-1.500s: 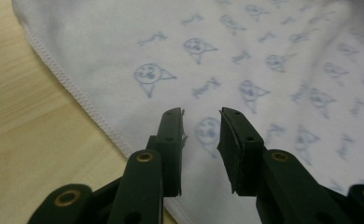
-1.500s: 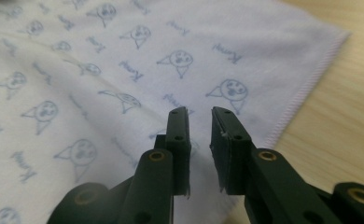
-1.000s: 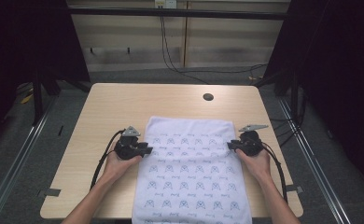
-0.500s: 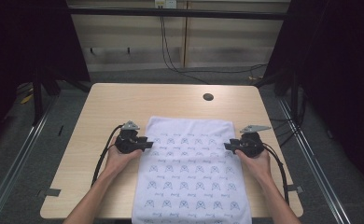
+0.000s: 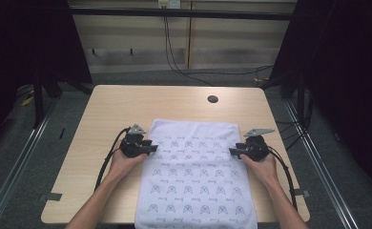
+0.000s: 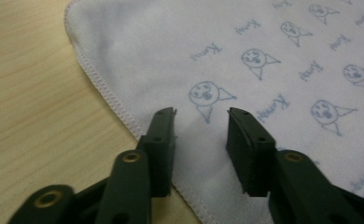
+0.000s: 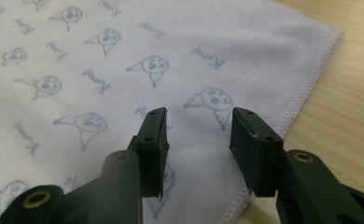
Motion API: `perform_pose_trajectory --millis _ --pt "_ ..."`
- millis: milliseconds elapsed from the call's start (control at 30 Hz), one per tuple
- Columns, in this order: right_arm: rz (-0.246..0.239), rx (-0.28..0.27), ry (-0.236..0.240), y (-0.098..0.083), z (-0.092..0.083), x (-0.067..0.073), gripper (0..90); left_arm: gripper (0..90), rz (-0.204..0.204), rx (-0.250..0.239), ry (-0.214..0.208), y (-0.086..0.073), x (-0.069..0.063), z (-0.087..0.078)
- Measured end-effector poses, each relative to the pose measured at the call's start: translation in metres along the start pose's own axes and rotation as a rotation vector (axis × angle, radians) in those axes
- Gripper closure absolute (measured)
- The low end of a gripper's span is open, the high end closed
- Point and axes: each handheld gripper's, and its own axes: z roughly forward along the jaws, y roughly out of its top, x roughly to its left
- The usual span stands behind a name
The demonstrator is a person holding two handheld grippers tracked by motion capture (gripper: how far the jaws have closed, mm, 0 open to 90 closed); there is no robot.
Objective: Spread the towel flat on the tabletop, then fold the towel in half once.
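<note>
A white towel (image 5: 196, 176) printed with small blue faces lies flat on the wooden table (image 5: 141, 102), and its near end hangs over the front edge. My left gripper (image 5: 148, 146) sits at the towel's left hem (image 6: 101, 84). Its jaws have just been closing, but they stand apart above the cloth and pinch nothing (image 6: 201, 112). At the right hem (image 7: 306, 88) my right gripper (image 5: 234, 151) has just been opening its jaws. They stand open over the cloth with nothing gripped (image 7: 199, 112). Both grippers point inward across the towel.
A dark round hole (image 5: 212, 99) sits in the tabletop beyond the towel. Bare wood lies to the left, right and far side of the cloth. Cables (image 5: 174, 62) run along the floor behind the table, and metal rails (image 5: 26, 152) flank it.
The left gripper has edged slightly toward the far side along the hem. The right hand stays put, and the towel lies as before.
</note>
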Motion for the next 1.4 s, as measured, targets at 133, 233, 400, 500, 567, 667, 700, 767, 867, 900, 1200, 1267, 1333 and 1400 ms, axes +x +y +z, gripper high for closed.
perform_pose_trajectory --millis 133,233,400,500,567,667,700,767,867,900,1200,1267,1333,1400 --pt "-0.026 0.017 -0.027 0.000 0.002 0.005 58.1 79.2 0.022 0.014 -0.008 0.000 -0.001 0.000" --pt "-0.043 0.028 -0.032 0.000 0.000 0.007 77.6 86.9 0.002 0.003 -0.028 -0.003 0.000 -0.001" --pt "-0.067 0.060 -0.037 -0.003 -0.005 0.018 87.1 88.3 0.038 0.020 -0.071 -0.009 -0.009 -0.008" --pt "-0.052 0.050 -0.014 -0.010 -0.011 0.020 87.2 88.3 0.054 0.032 -0.092 -0.017 -0.017 -0.016" --pt "-0.046 0.046 0.002 -0.016 -0.016 0.023 87.2 88.3 0.064 0.037 -0.103 -0.023 -0.024 -0.021" --pt "-0.060 0.055 0.022 -0.026 -0.026 0.033 87.2 88.3 0.068 0.045 -0.132 -0.033 -0.033 -0.031" --pt "-0.061 0.058 0.031 -0.031 -0.031 0.037 87.2 88.3 0.068 0.051 -0.142 -0.036 -0.037 -0.034" --pt "-0.068 0.064 0.050 -0.040 -0.040 0.043 87.1 88.3 0.077 0.066 -0.161 -0.042 -0.046 -0.041" --pt "-0.083 0.074 0.079 -0.052 -0.052 0.054 86.7 88.1 0.082 0.101 -0.208 -0.050 -0.058 -0.051" --pt "-0.084 0.079 0.089 -0.055 -0.055 0.058 85.7 87.7 0.095 0.112 -0.214 -0.052 -0.061 -0.054" --pt "-0.047 0.004 -0.001 -0.028 -0.052 0.024 65.2 72.8 0.010 -0.035 -0.127 -0.021 -0.023 -0.055" --pt "-0.028 -0.004 -0.021 -0.019 -0.044 0.010 62.0 71.1 -0.008 -0.053 -0.116 -0.014 -0.013 -0.048" --pt "-0.021 -0.002 -0.028 -0.011 -0.033 -0.001 60.0 69.0 -0.020 -0.037 -0.097 -0.009 -0.005 -0.040" --pt "-0.018 0.005 -0.029 -0.007 -0.021 -0.007 57.8 66.6 -0.036 -0.031 -0.081 -0.007 0.002 -0.032"
